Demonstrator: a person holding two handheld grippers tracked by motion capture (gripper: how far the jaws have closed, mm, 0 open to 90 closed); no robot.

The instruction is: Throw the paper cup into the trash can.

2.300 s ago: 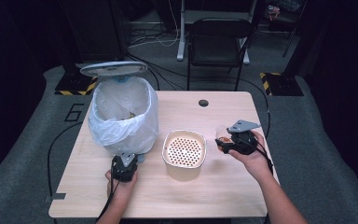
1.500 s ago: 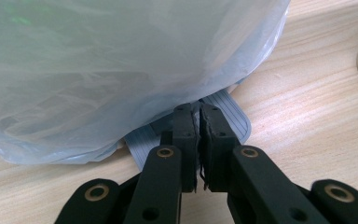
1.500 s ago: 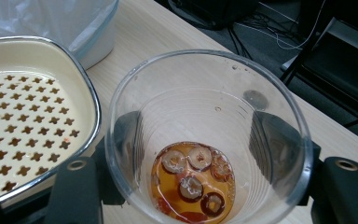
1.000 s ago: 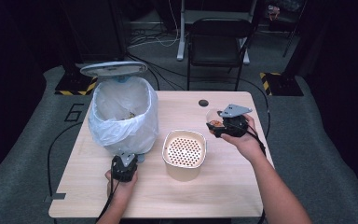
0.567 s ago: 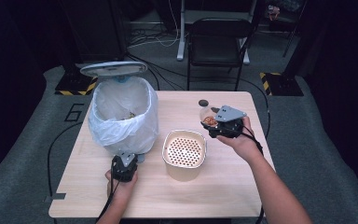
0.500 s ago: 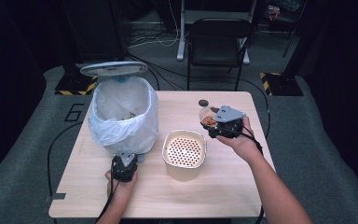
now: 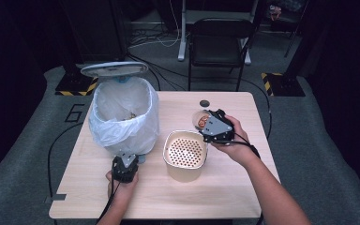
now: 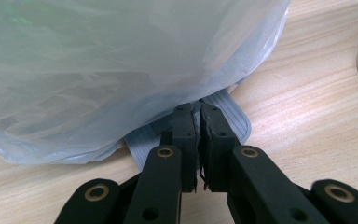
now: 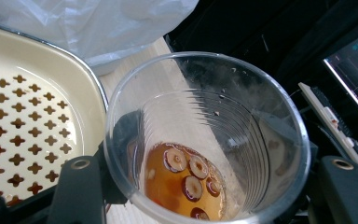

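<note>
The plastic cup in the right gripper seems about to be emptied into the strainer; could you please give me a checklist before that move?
1. Right gripper grips the plastic cup on both sides: ok.
2. Cup holds brown liquid with fruit slices: ok.
3. Strainer sits close beside the cup: ok.
4. Cup is directly over the strainer: not ok, it is off its edge.
5. Left gripper is shut at the bin pedal: ok.
6. Bin lid is raised: ok.

left tool (image 8: 198, 140): black jaws, brass screws | right tool (image 7: 205, 124): grey triangular plate, black cable
</note>
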